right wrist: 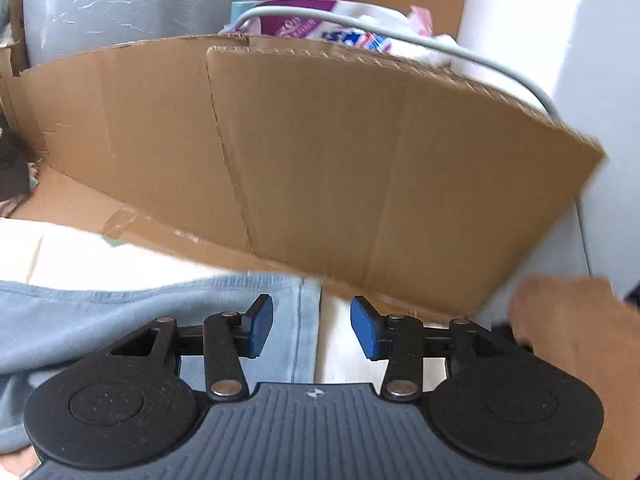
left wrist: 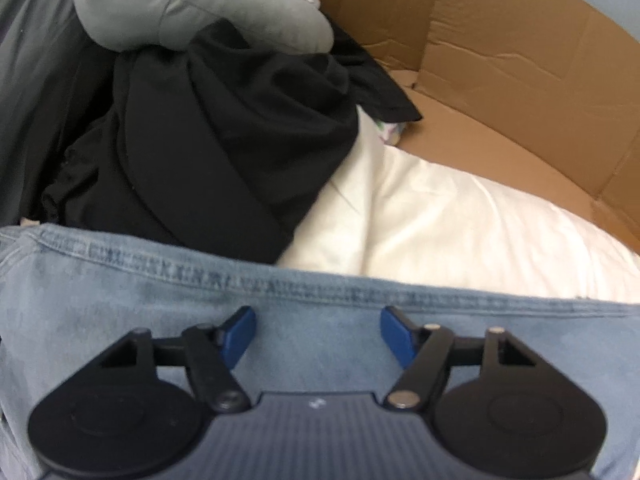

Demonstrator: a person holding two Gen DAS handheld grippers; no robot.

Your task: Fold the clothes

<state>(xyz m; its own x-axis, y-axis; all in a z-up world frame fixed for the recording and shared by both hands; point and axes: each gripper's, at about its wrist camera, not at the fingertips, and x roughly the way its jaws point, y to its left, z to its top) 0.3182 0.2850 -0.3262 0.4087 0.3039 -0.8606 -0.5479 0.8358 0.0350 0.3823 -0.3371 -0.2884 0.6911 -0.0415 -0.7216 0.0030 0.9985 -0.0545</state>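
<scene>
Your left gripper [left wrist: 318,334] hangs with jaws spread wide over the faded light-blue jeans [left wrist: 160,300], whose stitched seam runs straight across. Your right gripper [right wrist: 312,326], jaws also apart, sits above the jeans' right hem, near the cardboard box [right wrist: 360,152] wall.

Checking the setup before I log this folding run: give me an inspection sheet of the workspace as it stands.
Surface: white cloth under the garments.
Job's things: light blue denim garment spread flat; crumpled black garment behind it.
Clutter: grey padded cushion resting on the black garment.
Grippers: left hand-held gripper open above the denim; right hand-held gripper open over its edge.
Cables: grey cable behind the cardboard.
Surroundings: brown cardboard wall; printed packaging.
</scene>
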